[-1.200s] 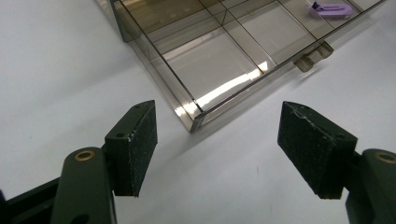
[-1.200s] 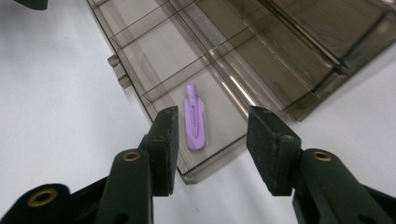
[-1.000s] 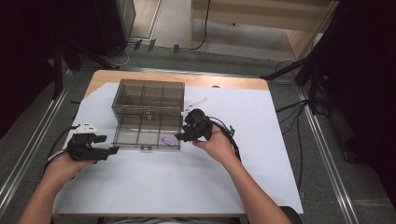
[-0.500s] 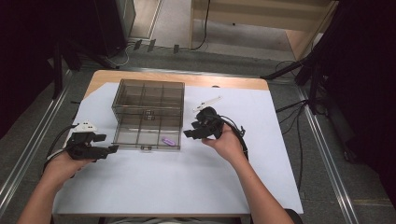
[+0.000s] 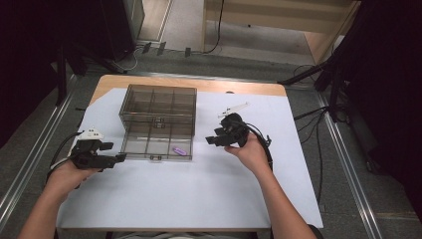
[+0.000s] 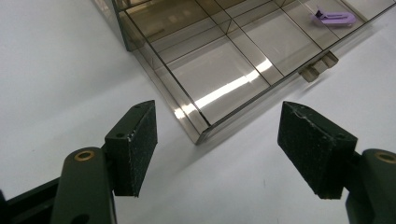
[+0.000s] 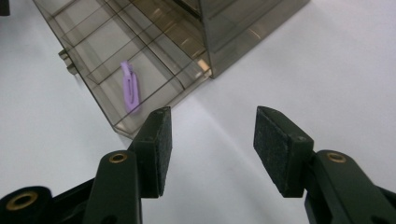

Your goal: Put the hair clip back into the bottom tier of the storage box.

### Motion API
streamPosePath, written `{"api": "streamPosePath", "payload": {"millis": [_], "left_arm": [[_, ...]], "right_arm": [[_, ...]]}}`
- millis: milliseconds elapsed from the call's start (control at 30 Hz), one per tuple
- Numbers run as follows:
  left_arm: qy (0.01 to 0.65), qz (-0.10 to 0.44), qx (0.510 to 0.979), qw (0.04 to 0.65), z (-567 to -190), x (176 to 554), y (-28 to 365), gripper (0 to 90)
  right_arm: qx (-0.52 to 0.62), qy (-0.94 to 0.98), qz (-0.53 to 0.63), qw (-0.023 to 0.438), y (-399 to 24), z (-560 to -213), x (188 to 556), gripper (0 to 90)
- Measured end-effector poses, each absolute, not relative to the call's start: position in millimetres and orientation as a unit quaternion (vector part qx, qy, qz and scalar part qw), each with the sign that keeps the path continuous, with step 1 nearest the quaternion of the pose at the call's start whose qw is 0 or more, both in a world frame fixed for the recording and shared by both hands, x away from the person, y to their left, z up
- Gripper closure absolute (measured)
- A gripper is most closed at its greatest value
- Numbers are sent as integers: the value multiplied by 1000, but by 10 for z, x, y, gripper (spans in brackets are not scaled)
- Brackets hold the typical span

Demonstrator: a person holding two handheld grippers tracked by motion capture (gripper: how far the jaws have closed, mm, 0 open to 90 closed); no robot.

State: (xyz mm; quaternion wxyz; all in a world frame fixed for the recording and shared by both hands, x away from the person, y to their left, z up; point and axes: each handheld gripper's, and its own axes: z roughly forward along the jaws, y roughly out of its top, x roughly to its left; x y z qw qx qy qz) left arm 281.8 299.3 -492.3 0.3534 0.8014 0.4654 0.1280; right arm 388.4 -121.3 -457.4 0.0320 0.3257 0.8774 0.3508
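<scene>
Since the purple clip (image 5: 179, 150) lies in the near right compartment of the open smoky compartment box (image 5: 158, 121), the right gripper (image 5: 213, 141) hangs beside the tray, released, its jaws having just been opening with nothing between them. Facing the tray's near left corner, the left gripper (image 5: 118, 158) gapes empty. Its own view shows the front latch (image 6: 319, 66); across the table, a white tool (image 5: 234, 109) lies apart.
</scene>
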Motion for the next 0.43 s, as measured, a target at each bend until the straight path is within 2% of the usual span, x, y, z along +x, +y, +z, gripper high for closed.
{"api": "streamPosePath", "payload": {"millis": [433], "left_arm": [[463, 126, 802, 355, -4923, 2847, 2983, 296]], "right_arm": [[342, 873, 346, 32, -1345, -4634, 3928, 478]]}}
